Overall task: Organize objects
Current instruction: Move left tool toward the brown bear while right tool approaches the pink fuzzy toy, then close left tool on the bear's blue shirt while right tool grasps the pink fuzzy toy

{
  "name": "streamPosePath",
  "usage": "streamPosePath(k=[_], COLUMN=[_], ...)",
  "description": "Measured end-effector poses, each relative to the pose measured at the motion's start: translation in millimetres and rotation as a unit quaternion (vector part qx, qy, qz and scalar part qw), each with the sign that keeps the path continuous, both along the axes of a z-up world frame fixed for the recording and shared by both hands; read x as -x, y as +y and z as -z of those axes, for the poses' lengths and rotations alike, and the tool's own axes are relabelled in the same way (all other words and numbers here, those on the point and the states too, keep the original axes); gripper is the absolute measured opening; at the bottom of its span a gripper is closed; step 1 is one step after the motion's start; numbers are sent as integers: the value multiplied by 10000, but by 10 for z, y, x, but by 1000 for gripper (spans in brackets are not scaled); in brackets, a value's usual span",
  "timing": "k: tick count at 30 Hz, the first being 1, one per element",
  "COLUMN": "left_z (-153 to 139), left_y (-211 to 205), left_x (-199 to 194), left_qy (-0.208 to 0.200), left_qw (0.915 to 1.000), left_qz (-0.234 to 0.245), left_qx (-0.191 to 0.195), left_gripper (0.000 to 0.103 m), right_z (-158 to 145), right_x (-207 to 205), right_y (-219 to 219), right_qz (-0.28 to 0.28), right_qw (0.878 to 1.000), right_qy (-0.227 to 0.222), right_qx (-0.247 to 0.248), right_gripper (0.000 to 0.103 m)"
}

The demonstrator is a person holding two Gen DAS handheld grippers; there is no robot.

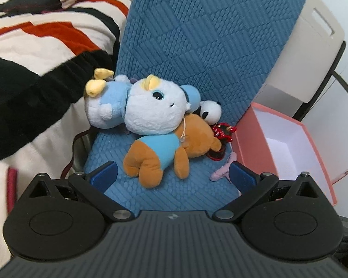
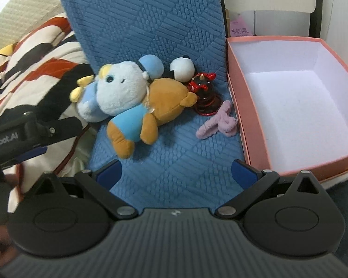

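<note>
Soft toys lie on a blue quilted chair seat (image 1: 178,192) (image 2: 174,162). A white and light-blue plush (image 1: 150,108) (image 2: 118,90) rests on a brown bear in a blue shirt (image 1: 160,155) (image 2: 148,115). Behind them are a small panda plush (image 1: 211,111) (image 2: 182,68), a red and black figurine (image 1: 222,134) (image 2: 203,90) and a fuzzy purple hair clip (image 1: 220,172) (image 2: 218,121). An open pink box (image 1: 287,139) (image 2: 290,106), white inside, stands to the right. My left gripper (image 1: 172,173) is open before the bear. My right gripper (image 2: 176,171) is open over the bare seat.
A striped red, black and cream blanket (image 1: 39,46) (image 2: 34,64) lies to the left of the chair. The blue chair back (image 1: 208,34) (image 2: 146,23) rises behind the toys. A beige unit (image 1: 308,46) stands behind the box. The left gripper's body (image 2: 23,134) shows at the left.
</note>
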State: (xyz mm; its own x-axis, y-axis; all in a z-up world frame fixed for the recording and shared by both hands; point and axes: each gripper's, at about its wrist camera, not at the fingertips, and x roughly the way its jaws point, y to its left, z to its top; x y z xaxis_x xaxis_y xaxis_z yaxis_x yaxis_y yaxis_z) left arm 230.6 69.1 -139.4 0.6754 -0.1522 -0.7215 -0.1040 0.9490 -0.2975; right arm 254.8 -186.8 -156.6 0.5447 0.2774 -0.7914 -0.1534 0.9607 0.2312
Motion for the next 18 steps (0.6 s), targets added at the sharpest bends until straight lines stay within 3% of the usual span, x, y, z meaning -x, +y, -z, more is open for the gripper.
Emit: streamPosePath(k=[3, 8, 9, 18], left_z=[158, 467, 546, 1030], left_y=[64, 150, 158, 194], left_x=[-235, -634, -722, -1175], left_qy=[154, 394, 472, 776], left_qw=[9998, 9988, 9982, 9941], left_qz=[93, 262, 329, 639], left_qx=[-21, -125, -165, -397], left_gripper=[103, 103, 103, 98], right_z=[141, 425, 489, 1096], right_x=[-165, -484, -543, -1089], right_y=[51, 128, 140, 171], right_qz=[157, 484, 535, 878], right_qw=[9998, 9988, 9985, 9945], right_qy=[13, 91, 133, 529], right_qx=[-81, -17, 33, 225], right_gripper=[102, 83, 72, 51])
